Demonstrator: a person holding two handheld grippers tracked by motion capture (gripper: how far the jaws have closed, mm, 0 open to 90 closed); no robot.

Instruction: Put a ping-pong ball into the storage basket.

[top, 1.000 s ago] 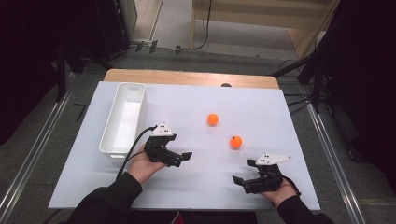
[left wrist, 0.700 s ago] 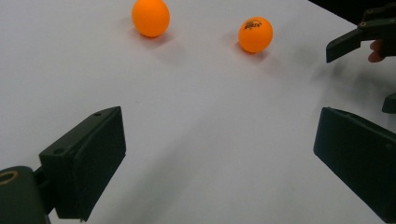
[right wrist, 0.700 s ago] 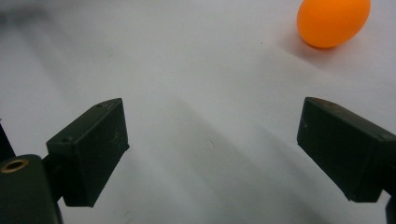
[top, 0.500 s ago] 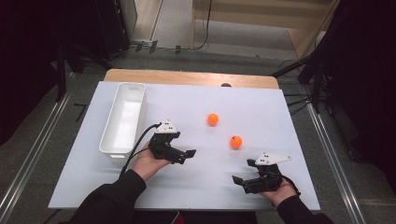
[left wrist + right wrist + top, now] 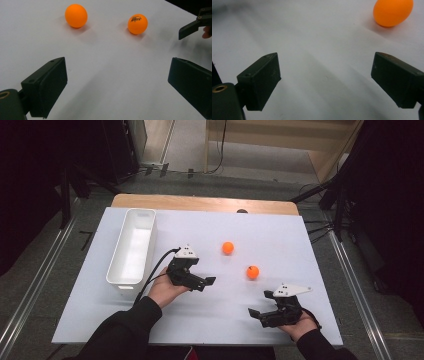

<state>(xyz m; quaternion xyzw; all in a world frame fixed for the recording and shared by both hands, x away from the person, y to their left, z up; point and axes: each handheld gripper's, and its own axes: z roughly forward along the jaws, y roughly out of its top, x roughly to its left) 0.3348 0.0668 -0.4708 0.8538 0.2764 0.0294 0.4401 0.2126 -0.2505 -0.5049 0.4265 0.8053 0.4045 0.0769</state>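
Two orange balls lie on the white table top (image 5: 210, 330): the far ball (image 5: 228, 247) (image 5: 76, 15) and the near ball (image 5: 253, 272) (image 5: 137, 24), which carries small print. My left gripper (image 5: 206, 283) (image 5: 116, 67) stands open left of the balls, pointing right toward them, with nothing between its jaws. My right gripper (image 5: 260, 303) (image 5: 324, 60) is open near the front right edge, below the near ball, and holds nothing. One orange ball (image 5: 393, 11) sits ahead and to the right of its jaws. A jaw of the right gripper (image 5: 190, 27) shows at the far right of the left gripper view.
A long white bin (image 5: 131, 247) stands at the left of the table, just left of my left hand. A wooden strip (image 5: 200, 202) runs along the far edge. Dark floor and metal rails surround the table.
My left gripper has crept a little to the right and forward, toward the balls. The right gripper and both balls have stayed put.
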